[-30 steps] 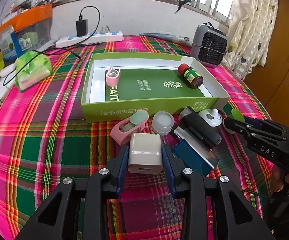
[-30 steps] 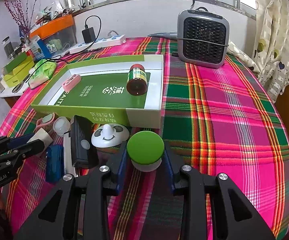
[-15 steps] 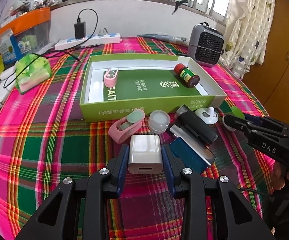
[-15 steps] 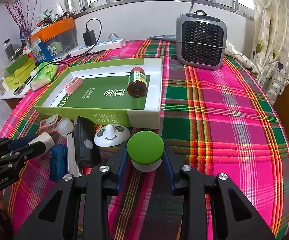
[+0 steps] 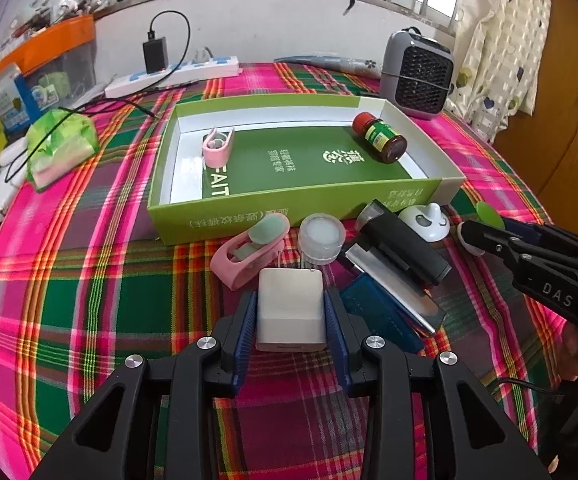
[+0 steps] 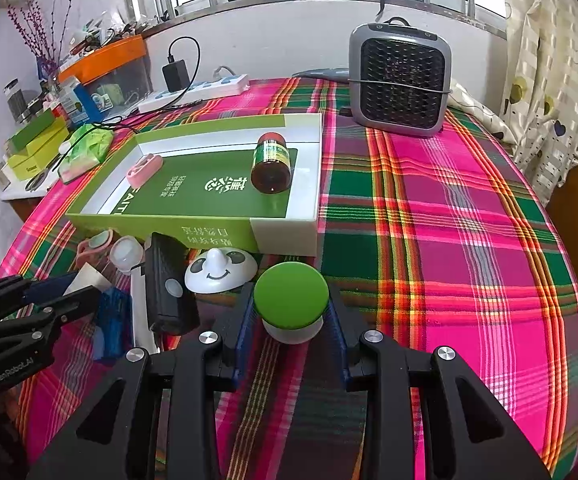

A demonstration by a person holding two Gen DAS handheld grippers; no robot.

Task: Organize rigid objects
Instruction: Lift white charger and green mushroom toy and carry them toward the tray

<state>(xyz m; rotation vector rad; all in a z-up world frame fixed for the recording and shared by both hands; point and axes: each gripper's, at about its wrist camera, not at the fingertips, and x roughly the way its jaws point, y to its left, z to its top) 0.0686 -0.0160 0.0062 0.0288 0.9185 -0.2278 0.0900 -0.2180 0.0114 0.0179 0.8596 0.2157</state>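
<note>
My left gripper [image 5: 291, 316] is shut on a white charger plug [image 5: 291, 308] and holds it above the plaid tablecloth, in front of the green box [image 5: 289, 212]. My right gripper [image 6: 291, 312] is shut on a green-capped white jar [image 6: 291, 300] just right of the box's near corner [image 6: 281, 236]. Inside the box lie a brown medicine bottle [image 5: 379, 138] and a pink clip [image 5: 217, 146]. In front of the box lie a pink holder [image 5: 251, 252], a clear round jar [image 5: 321, 238], a black device [image 5: 403, 252], a blue case [image 5: 377, 312] and a white panda hook [image 6: 221, 270].
A grey fan heater [image 6: 399, 80] stands at the back right. A power strip with a charger [image 5: 173, 72] and a green tissue pack [image 5: 59, 148] lie at the back left. Boxes and bins [image 6: 41, 136] crowd the left side. The table edge curves away on the right.
Both grippers have risen and pulled back slightly from the box, each still holding its object. The objects on the table have not moved.
</note>
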